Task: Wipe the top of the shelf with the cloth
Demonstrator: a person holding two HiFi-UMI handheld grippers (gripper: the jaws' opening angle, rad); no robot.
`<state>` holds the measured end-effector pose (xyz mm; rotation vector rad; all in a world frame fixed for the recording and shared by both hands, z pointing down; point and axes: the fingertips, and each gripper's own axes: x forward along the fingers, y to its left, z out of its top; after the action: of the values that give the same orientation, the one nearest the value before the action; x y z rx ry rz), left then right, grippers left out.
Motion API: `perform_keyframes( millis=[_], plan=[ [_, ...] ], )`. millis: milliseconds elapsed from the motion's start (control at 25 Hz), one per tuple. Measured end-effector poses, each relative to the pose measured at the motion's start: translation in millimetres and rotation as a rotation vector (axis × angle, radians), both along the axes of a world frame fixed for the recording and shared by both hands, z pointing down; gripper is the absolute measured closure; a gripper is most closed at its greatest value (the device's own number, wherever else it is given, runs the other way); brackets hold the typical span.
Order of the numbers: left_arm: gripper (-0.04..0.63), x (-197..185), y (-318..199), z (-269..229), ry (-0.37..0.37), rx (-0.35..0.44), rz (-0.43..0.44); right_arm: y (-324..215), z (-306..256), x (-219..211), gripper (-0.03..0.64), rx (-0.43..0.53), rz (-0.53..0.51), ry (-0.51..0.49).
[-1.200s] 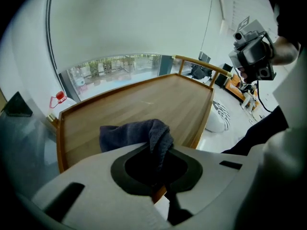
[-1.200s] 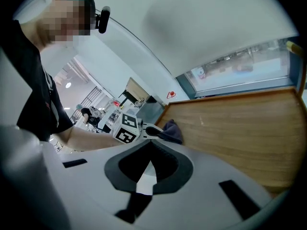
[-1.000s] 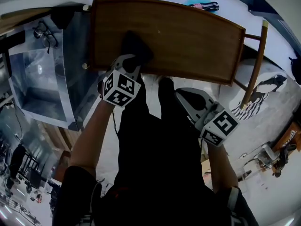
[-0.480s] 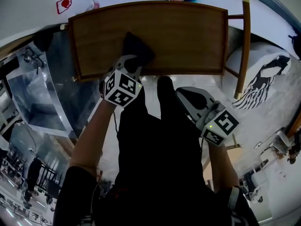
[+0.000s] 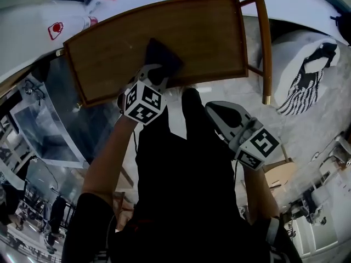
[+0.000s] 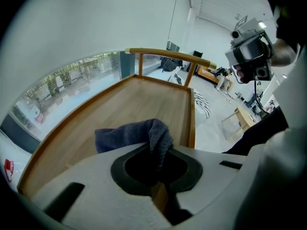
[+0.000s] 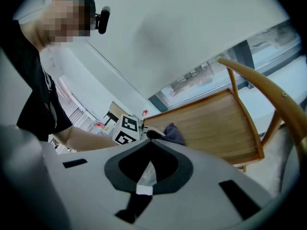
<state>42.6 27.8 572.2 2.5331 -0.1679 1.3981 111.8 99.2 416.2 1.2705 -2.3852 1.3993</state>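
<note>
Fingers of the left gripper (image 6: 156, 161) pinch a fold of the dark blue cloth (image 6: 129, 135), which lies on the wooden shelf top (image 5: 197, 32) near its front edge, probably pressed down for wiping. The right gripper (image 7: 144, 176), fingers closed on nothing, waits short of the shelf. Pale floor (image 5: 307, 130) surrounds the shelf.

Right gripper (image 7: 146, 175): the jaws are seen drawn together, with nothing held between them.
Shelf (image 7: 211, 123): its wooden top is seen beyond the jaws.
Cloth (image 7: 173, 132): dark blue, bunched at the top's near edge and touched by the left gripper (image 7: 157, 134).
Rail (image 7: 259, 83): curved wood, seen arching at the right.
</note>
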Motion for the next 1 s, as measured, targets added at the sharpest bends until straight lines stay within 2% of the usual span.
perform_keyframes(
  millis=[280, 440, 600, 1000],
  plan=[
    [0.554, 45, 15, -1, 0.007, 0.002, 0.089, 16, 1, 33, 0.614, 0.010, 0.074, -0.001],
    [0.554, 69, 23, -1, 0.011, 0.006, 0.147, 19, -4, 48, 0.614, 0.026, 0.139, -0.041],
    [0.554, 92, 29, 0, 0.019, 0.012, 0.190, 32, 4, 62, 0.612, 0.013, 0.152, -0.008],
    [0.554, 142, 46, -2, 0.038, 0.010, 0.293, 47, 5, 90, 0.614, 0.017, 0.235, -0.007]
  ],
)
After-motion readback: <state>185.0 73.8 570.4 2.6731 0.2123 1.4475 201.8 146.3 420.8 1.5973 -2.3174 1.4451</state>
